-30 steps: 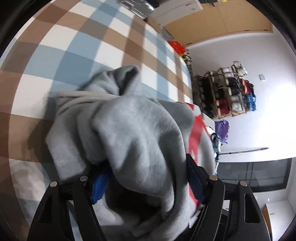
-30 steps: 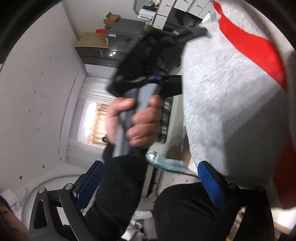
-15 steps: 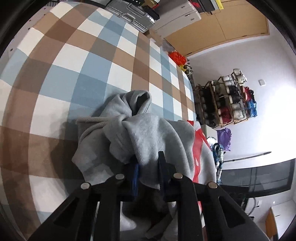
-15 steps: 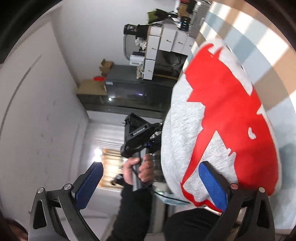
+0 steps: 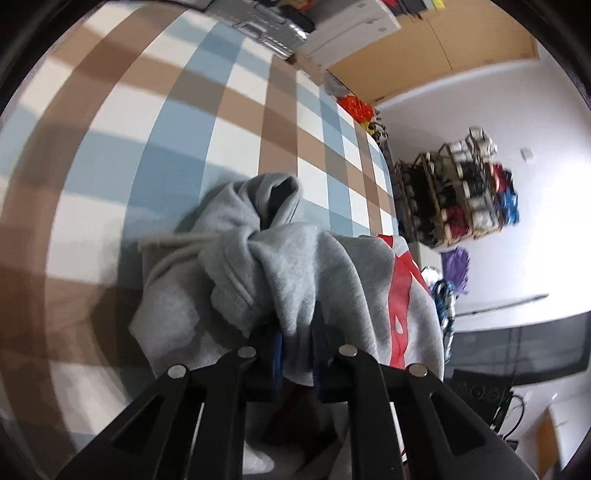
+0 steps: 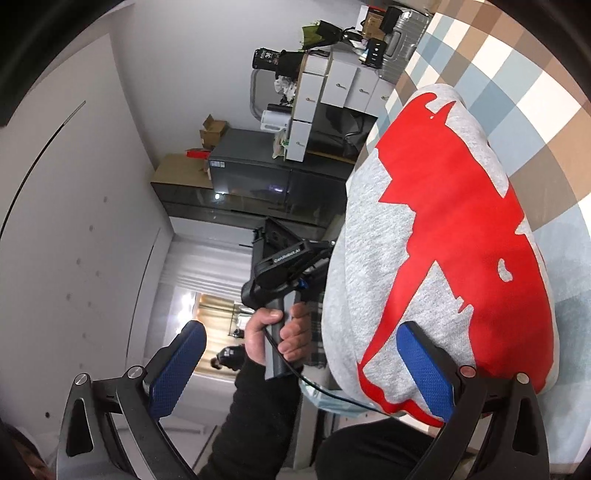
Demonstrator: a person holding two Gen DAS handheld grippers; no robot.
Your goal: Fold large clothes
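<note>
A: Hoodie [image 5: 295, 266] — grey fleece w/ a red print, bunched in a heap on the checked bed [image 5: 192, 122], near the edge by the person. Left gripper [image 5: 299, 354] has just been closing; fingers now pinched together on a fold of grey cloth.

B: How'll it handle?

A: Soft, floppy, bulky, prob. some weight for cloth. Not slippery, not fragile. Won't hold shape, so one pinch just drags a lump. Drawstring [image 5: 173, 243] trails loose on the left, could snag.

B: Right side?

A: Right gripper [image 6: 301, 363] is empty, blue fingers wide apart, one finger close by the printed side [image 6: 461, 229], not gripping it. Left hand [image 6: 277, 332] w/ its tool shows past the heap.

B: Where to grab?

A: I'd say seams: shoulder, hem corner or cuff, two well-apart pts so it spreads flat. Can't tell where the hem is, it's buried.

B: Room?

A: Lots of bare bed beyond the heap. Suitcase [image 5: 258, 22] and boxes sit at the far end, well apart. Near edge is the tight bit; cloth could slide off toward the person.
</note>
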